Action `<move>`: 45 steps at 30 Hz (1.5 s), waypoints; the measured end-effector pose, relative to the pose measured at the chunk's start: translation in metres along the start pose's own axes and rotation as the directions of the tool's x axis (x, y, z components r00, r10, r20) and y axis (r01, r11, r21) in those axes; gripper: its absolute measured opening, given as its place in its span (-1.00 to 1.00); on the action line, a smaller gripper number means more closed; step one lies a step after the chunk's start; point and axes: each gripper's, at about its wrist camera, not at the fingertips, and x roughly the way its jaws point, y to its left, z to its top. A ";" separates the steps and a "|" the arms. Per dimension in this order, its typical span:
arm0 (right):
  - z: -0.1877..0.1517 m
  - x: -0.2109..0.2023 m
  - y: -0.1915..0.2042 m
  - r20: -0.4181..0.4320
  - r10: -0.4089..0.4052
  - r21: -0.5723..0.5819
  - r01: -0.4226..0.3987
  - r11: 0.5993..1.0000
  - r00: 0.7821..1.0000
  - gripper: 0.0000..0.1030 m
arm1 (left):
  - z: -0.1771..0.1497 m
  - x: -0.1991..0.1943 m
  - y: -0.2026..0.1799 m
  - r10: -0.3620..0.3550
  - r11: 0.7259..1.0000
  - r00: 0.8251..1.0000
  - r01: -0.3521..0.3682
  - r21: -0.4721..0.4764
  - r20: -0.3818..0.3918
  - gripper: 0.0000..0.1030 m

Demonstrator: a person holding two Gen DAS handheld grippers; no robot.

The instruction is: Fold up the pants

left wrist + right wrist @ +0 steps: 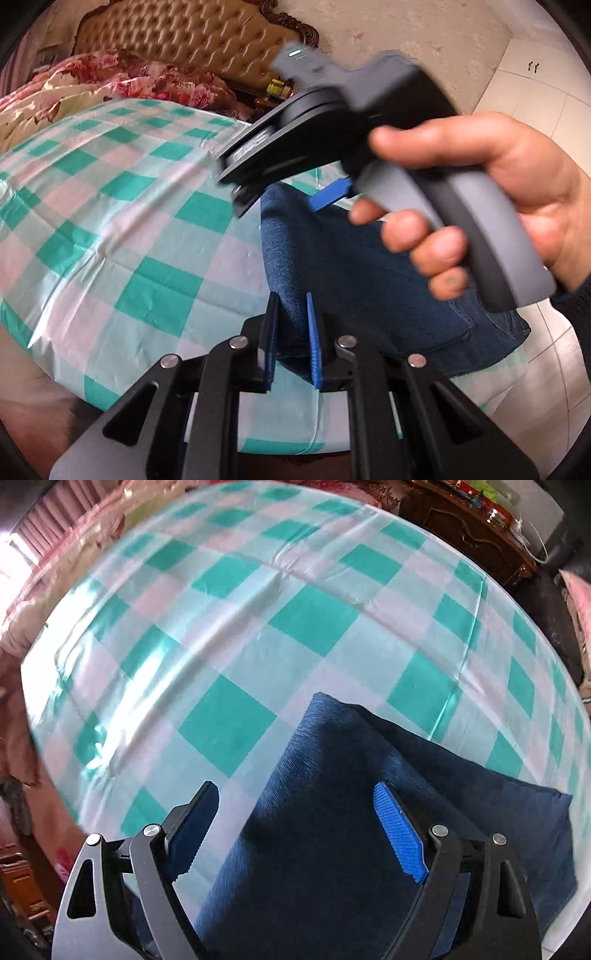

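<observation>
Dark blue pants (351, 277) lie folded on the checked sheet near the bed's edge. My left gripper (291, 332) is shut on the pants' near left edge, and the cloth fills the narrow gap between its blue pads. A hand (498, 192) holds my right gripper (332, 192) above the pants' far end, pointing down; it is blurred in the left wrist view. In the right wrist view the right gripper (295, 788) stands open wide over the pants (332, 849), one finger beside the left edge, the other over the cloth, with nothing gripped.
The bed wears a green, white and pink checked sheet (129, 221). A floral quilt (129, 77) and a tufted headboard (192, 33) are at the far end. Tiled floor (546, 110) runs along the right. A dark wooden cabinet (472, 535) stands past the bed.
</observation>
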 end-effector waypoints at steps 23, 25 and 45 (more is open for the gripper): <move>-0.032 -0.033 -0.011 0.264 -0.079 0.072 0.062 0.995 0.961 -0.63 | -0.013 0.015 0.012 -0.094 0.969 0.995 0.083 -0.234 -0.035 -0.70; -0.035 -0.043 -0.018 0.288 -0.062 0.086 0.038 0.996 0.956 -0.64 | -0.007 0.004 -0.006 -0.064 0.982 0.998 0.060 -0.179 -0.013 -0.72; -0.146 -0.200 -0.282 0.584 0.269 0.289 -0.506 0.813 0.766 -0.65 | 0.052 -0.013 -0.269 -0.123 0.897 0.984 0.054 0.439 0.130 -0.77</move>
